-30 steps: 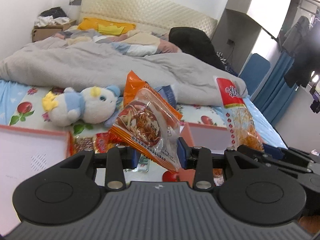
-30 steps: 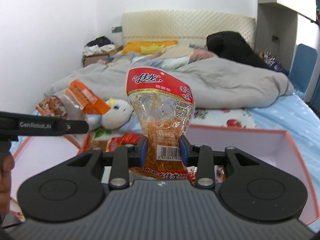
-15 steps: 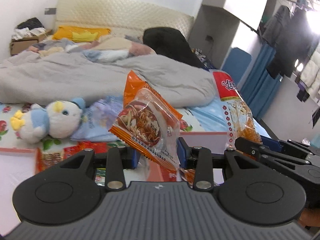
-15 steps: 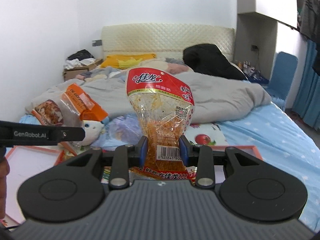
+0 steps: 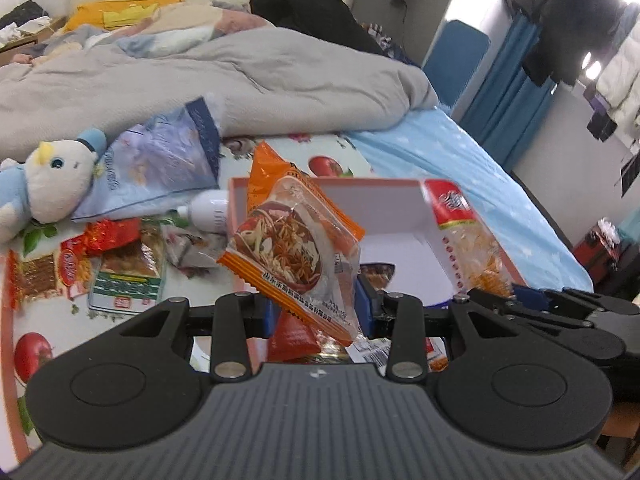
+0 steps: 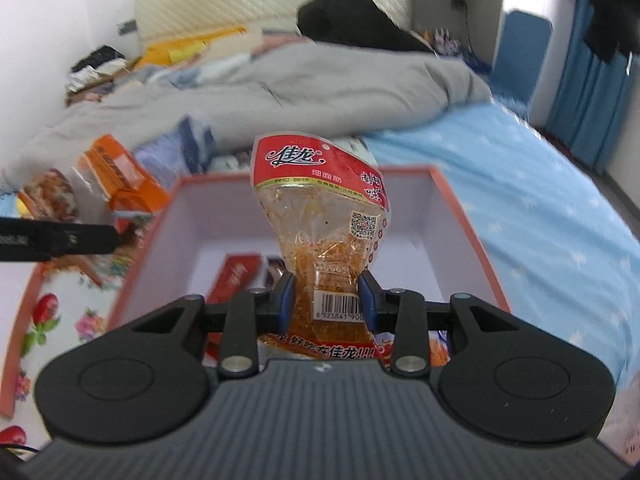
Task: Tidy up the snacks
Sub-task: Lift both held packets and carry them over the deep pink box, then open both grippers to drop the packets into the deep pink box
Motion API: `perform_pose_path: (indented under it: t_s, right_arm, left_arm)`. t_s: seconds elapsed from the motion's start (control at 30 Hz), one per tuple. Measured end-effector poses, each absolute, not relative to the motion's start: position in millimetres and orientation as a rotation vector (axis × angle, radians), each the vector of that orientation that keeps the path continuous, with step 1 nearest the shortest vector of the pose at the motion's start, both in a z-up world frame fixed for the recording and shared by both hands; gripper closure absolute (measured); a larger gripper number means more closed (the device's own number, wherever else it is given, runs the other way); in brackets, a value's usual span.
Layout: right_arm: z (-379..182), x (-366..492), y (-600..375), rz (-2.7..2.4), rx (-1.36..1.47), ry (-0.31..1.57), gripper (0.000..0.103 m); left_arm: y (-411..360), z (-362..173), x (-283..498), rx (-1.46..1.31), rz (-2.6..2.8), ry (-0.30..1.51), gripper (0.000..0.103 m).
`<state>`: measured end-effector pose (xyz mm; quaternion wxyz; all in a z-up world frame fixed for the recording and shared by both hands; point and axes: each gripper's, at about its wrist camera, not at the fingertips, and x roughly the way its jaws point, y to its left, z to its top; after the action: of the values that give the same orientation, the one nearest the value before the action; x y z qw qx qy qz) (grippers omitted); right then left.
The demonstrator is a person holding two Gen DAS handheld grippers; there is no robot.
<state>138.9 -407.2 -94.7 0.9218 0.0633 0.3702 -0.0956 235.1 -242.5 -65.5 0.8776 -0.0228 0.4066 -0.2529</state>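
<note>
Left wrist view: left gripper [image 5: 316, 312] clamped on orange spice packet [image 5: 292, 256], centre frame, above pink-rimmed box [image 5: 400, 204]. Best lowered well inside the walls before release.

Right wrist view: right gripper [image 6: 326, 300] pinching red-topped clear noodle bag [image 6: 324, 232] at its waist, upright, over the box; a few packets already inside.

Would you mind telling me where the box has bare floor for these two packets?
The orange-rimmed box is bare along its back wall and right side. Its near-left floor is taken by a red packet and others. Left of the box, loose snacks crowd the sheet. The left gripper and right gripper each hold a packet.
</note>
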Motion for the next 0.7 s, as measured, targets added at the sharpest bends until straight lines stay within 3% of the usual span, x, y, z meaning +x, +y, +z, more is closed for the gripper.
perform_pose_path:
  t_s: [0.27,0.4,0.5,0.7]
  right_arm:
    - [-111.2,135.0,-420.4,-0.188,0.172,0.79,0.063]
    - [-112.2,135.0,-429.4,-0.197,0.183,0.784,0.057]
    - [-111.7,131.4,-431.8,-0.201,0.188,0.781,0.042]
    - [-106.5,125.9,-432.0,-0.197,0.197,0.752,0.04]
  left_arm:
    - [-265.8,-81.2,236.8,-0.014,-0.539,0.896,0.06]
    - [-270.1,-82.0,236.2,0.002,-0.534,0.888,0.059]
    - [-271.1,-81.3,235.9,0.019,-0.52,0.89,0.041]
    - [-265.9,-78.0,233.0,0.018,-0.516,0.878,0.039]
